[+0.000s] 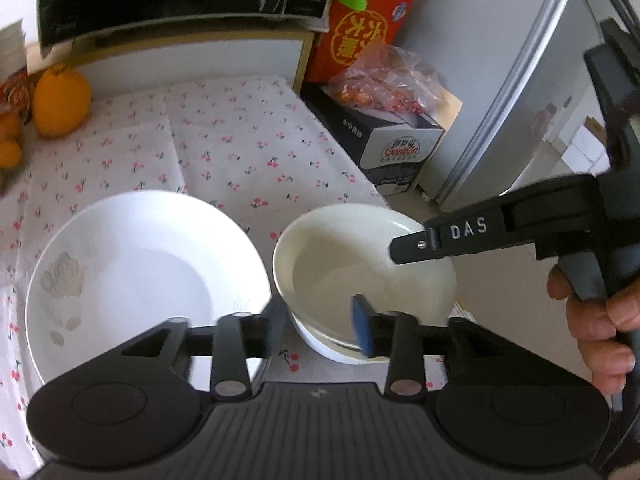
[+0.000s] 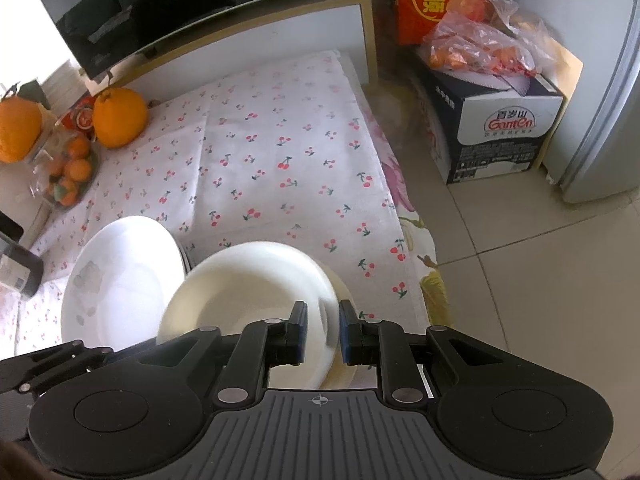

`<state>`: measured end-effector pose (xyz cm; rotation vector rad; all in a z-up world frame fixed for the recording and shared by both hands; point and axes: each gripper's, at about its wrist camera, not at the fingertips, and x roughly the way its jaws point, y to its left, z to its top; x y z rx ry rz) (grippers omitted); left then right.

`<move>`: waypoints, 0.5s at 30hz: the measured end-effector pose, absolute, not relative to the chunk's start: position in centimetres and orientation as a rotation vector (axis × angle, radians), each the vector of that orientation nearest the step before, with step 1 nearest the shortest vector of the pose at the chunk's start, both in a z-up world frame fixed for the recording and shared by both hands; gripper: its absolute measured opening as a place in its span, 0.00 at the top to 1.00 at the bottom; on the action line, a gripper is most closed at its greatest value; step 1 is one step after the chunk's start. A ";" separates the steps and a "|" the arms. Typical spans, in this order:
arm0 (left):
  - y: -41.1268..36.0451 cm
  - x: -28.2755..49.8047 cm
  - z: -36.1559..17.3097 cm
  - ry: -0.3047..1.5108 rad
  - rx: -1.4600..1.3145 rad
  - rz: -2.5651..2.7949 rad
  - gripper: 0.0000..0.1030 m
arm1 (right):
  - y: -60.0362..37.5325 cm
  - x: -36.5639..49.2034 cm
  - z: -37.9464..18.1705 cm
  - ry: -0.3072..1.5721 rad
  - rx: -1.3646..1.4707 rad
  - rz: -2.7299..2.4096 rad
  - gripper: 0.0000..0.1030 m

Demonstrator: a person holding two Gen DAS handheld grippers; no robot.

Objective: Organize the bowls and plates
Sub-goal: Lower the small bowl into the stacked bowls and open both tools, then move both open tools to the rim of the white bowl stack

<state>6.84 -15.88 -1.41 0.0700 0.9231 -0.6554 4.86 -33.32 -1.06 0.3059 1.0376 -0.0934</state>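
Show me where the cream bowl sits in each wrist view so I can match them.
Left wrist: cream bowl right of centre, just past the left gripper's jaws, beside the white plate.
Right wrist: cream bowl low centre, its near rim between the right gripper's jaws.
Shared landmark: the big orange at the cloth's far left.

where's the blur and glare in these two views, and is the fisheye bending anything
Left wrist view: left gripper fingers smeared by motion, white plate washed out, fridge edge bowed. Right wrist view: cream bowl rim blurred between the pads, black glass panel curved and reflective.
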 end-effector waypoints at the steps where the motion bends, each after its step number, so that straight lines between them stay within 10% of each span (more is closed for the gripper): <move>1: -15.9 6.7 -1.3 0.911 0.077 -0.661 0.53 | -33.5 4.8 -1.0 1.035 0.316 -0.089 0.75; 7: -15.9 5.7 -1.0 0.837 0.131 -0.685 0.27 | -33.7 4.5 -0.6 1.004 0.328 -0.064 0.40; 15: -15.5 4.3 -1.5 0.760 0.175 -0.704 0.10 | -34.5 4.1 -0.7 0.961 0.356 -0.029 0.25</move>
